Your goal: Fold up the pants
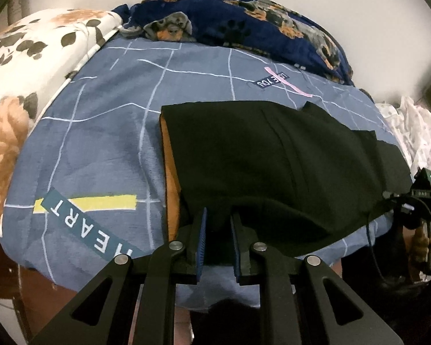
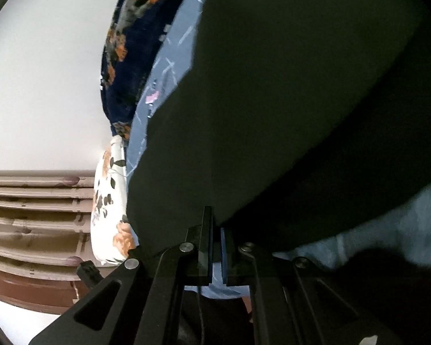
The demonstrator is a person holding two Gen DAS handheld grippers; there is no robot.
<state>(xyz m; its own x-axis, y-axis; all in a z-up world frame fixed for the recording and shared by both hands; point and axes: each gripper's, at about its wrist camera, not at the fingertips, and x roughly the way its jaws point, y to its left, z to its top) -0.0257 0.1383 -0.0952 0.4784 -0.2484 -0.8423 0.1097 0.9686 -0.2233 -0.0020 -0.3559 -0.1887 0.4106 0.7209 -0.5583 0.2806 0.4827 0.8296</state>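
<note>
Dim indoor light; strong fisheye bending and dark vignette at edges. The black pants (image 1: 273,158) lose detail; the right wrist view is motion-blurred.
</note>
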